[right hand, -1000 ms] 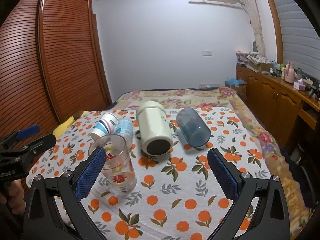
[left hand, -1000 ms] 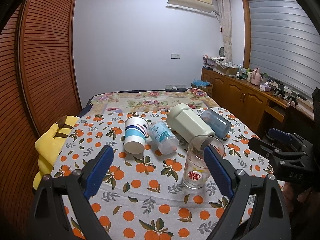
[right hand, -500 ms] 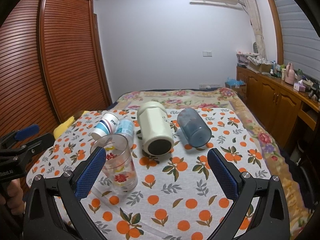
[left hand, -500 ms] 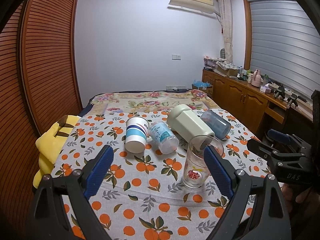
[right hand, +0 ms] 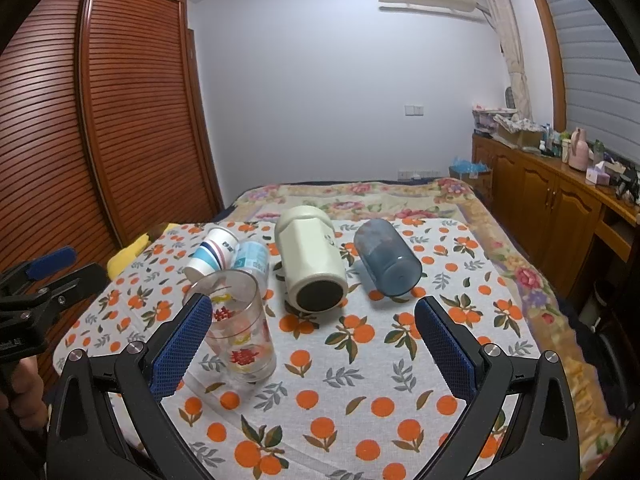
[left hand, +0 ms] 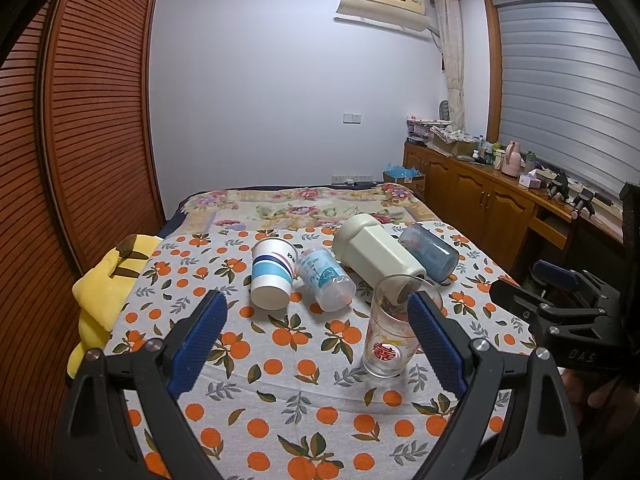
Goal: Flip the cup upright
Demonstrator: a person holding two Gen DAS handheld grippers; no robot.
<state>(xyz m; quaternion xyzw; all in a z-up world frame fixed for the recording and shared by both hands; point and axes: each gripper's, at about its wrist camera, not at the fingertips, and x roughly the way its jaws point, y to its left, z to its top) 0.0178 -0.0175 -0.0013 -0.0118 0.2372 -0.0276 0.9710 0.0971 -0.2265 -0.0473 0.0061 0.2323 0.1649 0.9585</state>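
Note:
Several cups lie on an orange-print cloth (left hand: 280,364). A clear glass with a red emblem (left hand: 390,338) (right hand: 240,332) stands upright nearest me. A striped paper cup (left hand: 271,272) (right hand: 210,254), a pale blue cup (left hand: 326,278) (right hand: 252,258), a cream mug (left hand: 376,256) (right hand: 310,264) and a dark blue tumbler (left hand: 430,252) (right hand: 386,262) lie on their sides behind it. My left gripper (left hand: 318,336) is open and empty, short of the cups. My right gripper (right hand: 314,338) is open and empty, in front of the cream mug.
The cloth covers the end of a bed with a floral blanket (right hand: 360,200). A yellow plush toy (left hand: 104,292) lies at the left edge. A louvred wooden wardrobe (left hand: 80,140) stands left, a cluttered wooden sideboard (left hand: 500,200) right.
Both grippers have drawn back and risen slightly, so the cups sit a little farther away. Nothing on the cloth has moved.

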